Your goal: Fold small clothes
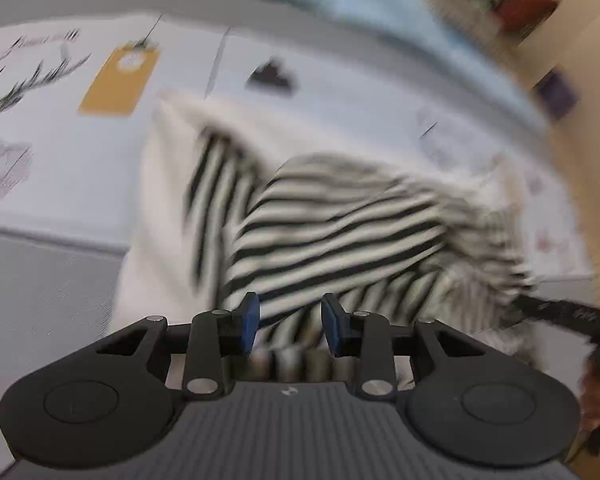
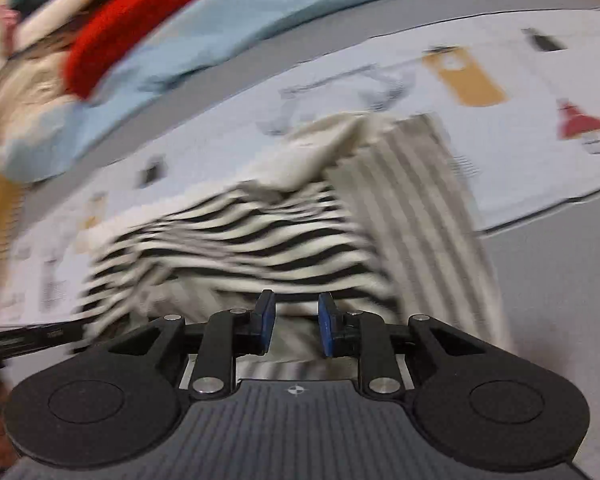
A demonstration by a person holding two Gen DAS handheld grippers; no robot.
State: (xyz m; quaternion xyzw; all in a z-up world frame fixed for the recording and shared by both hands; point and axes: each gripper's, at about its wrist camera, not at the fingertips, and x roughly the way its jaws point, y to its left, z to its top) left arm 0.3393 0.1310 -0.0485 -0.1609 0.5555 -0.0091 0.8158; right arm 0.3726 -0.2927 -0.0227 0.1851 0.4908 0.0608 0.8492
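Garment: a black-and-white striped small garment [image 1: 340,224] lies rumpled on a cream-white cloth [image 1: 168,216]; its stripes are blurred in both views.
Where: on a pale printed mat [image 1: 60,152] spread over a grey counter [image 1: 40,292], close in front of both grippers.
Left gripper: the left gripper [image 1: 290,326] has its blue-padded fingers [image 1: 252,320] parted, with striped fabric showing in the gap; whether the pads touch the cloth cannot be told.
Right gripper: the right gripper [image 2: 296,326] also has its fingers [image 2: 326,326] apart, over the near edge of the striped garment [image 2: 240,240]; contact cannot be told.
Beside: a wider-striped grey and cream piece [image 2: 428,216] lies to the right of the garment in the right wrist view.
Mat print: a yellow tag shape [image 1: 118,80], a deer drawing [image 1: 4,128], a red figure [image 2: 580,124].
Beyond: light blue fabric [image 2: 204,28] and a red item [image 2: 132,28] at the far edge of the counter.
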